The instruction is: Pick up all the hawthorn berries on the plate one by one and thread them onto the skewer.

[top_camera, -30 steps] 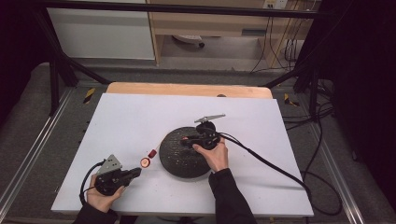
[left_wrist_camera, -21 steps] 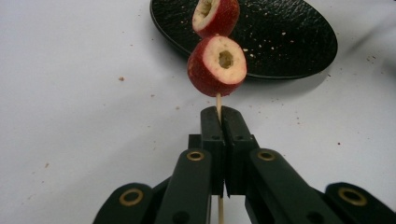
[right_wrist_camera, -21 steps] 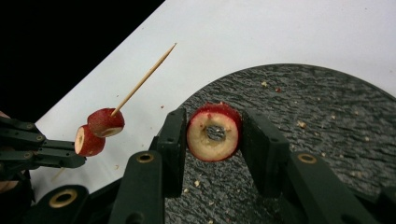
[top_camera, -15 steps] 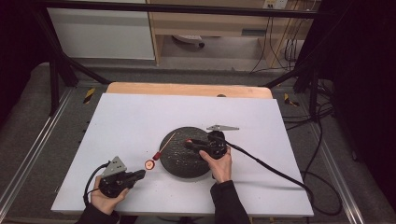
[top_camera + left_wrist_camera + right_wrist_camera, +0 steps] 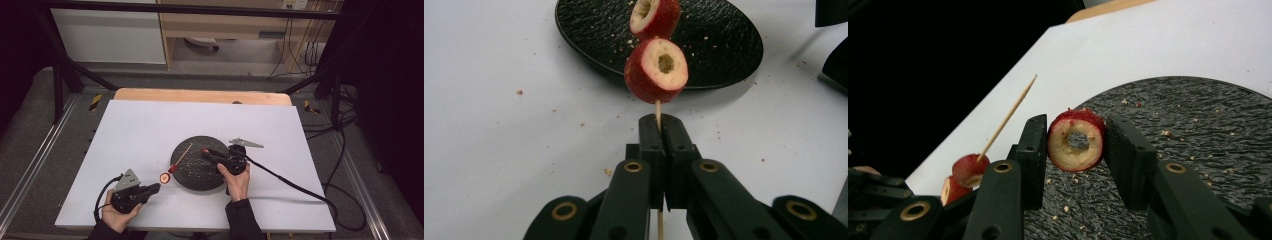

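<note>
My left gripper sits at the table's front left, shut on the lower end of a thin wooden skewer. Two red fruit rings with pale cored centres are threaded on it, and its bare point slants up over the black plate. My right gripper hovers over the plate, shut on a third red fruit ring held by its sides, hole facing the camera. In the right gripper view the skewer and its two rings lie to the left, apart from the held ring.
The rough black plate carries scattered crumbs. A white board covers the wooden table. Cables trail from the right gripper across the board to the right. Dark frame rails run along both sides.
My right hand has drifted a little to the right and lower over the plate, still gripping its fruit ring. The left gripper and skewer have stayed about where they were.
</note>
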`<state>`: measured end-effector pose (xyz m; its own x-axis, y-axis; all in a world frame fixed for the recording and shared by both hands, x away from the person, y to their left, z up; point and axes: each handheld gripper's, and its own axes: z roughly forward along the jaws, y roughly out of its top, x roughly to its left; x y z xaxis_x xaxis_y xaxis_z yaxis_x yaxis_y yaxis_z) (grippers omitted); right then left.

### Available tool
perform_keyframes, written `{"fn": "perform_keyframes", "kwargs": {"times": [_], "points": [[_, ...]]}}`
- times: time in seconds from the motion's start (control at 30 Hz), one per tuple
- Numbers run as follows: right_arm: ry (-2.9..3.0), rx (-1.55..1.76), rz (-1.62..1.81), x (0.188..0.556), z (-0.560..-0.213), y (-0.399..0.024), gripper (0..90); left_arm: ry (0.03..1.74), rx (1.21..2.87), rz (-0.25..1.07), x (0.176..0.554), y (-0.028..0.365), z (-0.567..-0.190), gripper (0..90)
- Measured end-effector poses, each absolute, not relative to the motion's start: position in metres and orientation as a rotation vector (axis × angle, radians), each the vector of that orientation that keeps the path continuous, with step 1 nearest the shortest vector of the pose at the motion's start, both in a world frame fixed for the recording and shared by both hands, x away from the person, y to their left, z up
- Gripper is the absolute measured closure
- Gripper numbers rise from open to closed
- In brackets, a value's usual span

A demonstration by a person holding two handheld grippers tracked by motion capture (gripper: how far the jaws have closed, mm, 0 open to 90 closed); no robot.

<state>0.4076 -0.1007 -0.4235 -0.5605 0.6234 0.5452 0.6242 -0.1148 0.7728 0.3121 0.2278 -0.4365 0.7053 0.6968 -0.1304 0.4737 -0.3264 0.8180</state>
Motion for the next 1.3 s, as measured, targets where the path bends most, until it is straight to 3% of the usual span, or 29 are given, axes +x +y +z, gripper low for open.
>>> {"fn": "perform_keyframes", "kwargs": {"times": [1.3], "points": [[-1.711, -1.563, -2.180, 0.408, -0.411, -0.116, 62.5, 0.892, 1.913, 0.308, 0.305, 0.199, -0.433, 87.9]]}}
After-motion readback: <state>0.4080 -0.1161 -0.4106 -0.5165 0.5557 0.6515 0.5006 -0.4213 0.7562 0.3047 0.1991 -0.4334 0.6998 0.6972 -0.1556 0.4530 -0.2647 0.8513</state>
